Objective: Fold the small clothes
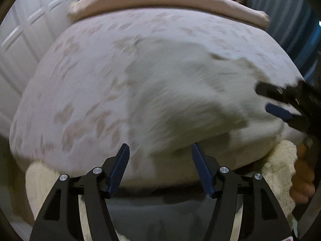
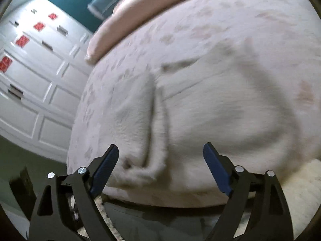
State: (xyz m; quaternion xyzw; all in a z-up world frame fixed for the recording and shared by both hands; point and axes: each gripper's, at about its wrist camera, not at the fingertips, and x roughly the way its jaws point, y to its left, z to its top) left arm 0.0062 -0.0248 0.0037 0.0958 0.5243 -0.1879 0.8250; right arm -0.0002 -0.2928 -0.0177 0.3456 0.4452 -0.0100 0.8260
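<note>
A white fuzzy small garment [image 1: 180, 92] lies spread on the patterned bed cover [image 1: 80, 80], partly folded, with a folded flap near the bed's front edge [image 2: 140, 120]. My left gripper [image 1: 160, 152] is open and empty, just in front of the garment's near edge. My right gripper [image 2: 160, 156] is open and empty over the garment's front edge; it also shows at the right of the left wrist view [image 1: 270, 98], its jaws apart above the garment's right side. Both views are motion-blurred.
A pink pillow [image 1: 160, 0] lies along the far side of the bed. White panelled cupboards [image 2: 30, 70] stand to the left. A cream fluffy blanket [image 1: 280, 160] hangs over the bed's front edge. A dark box [image 2: 22, 188] sits on the floor.
</note>
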